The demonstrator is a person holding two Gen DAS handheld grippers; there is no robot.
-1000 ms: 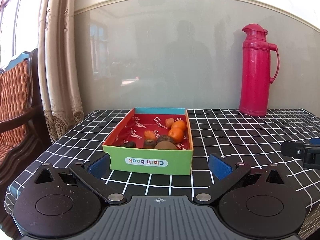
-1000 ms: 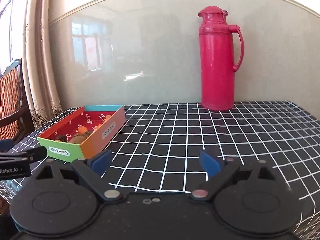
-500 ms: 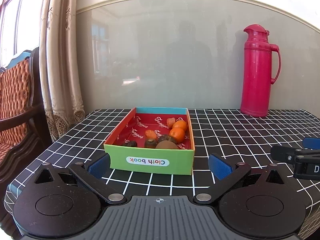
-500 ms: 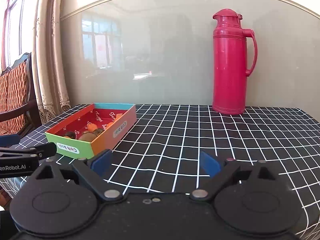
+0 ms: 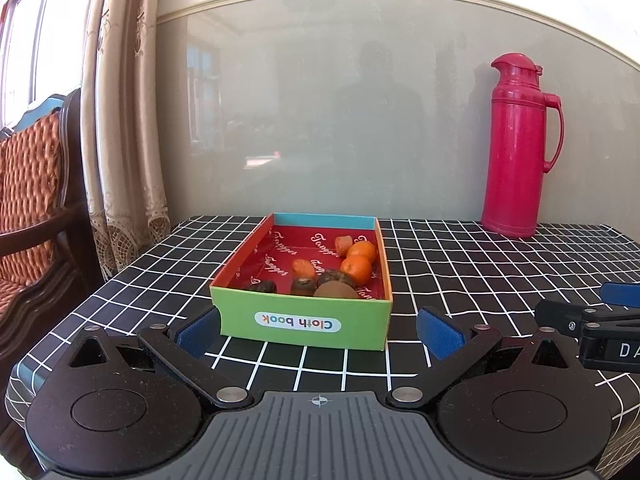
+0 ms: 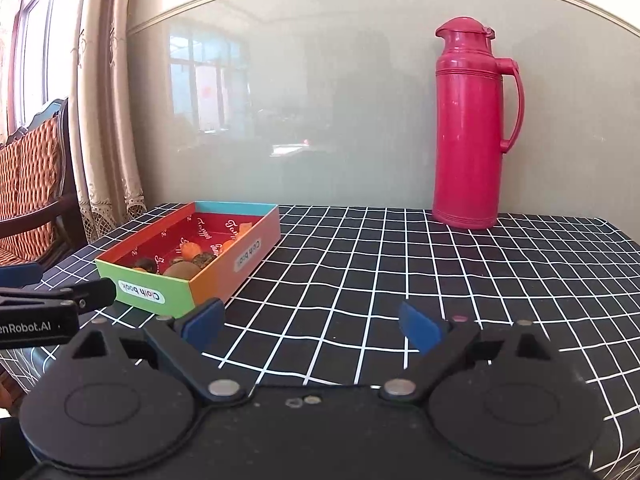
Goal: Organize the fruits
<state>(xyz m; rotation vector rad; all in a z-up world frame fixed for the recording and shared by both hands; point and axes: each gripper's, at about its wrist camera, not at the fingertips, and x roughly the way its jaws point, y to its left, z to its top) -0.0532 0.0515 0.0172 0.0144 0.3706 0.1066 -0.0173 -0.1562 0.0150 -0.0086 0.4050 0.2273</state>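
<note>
We find the fruits (image 5: 320, 276) already gathered in the box (image 5: 300, 322) at twelve o'clock of our left tongs (image 5: 318, 330); nothing lies loose on the surface (image 6: 400, 280). Both left and right tongs (image 6: 310, 324) gape empty, so little seems left.

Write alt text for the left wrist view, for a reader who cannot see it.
A shallow colourful cardboard box labelled "Cloth book" holds small oranges and brown fruits on a black checked tablecloth, just ahead of the open, empty left gripper. A tall red thermos stands at the wall behind; the right gripper pokes in from the right edge.
</note>
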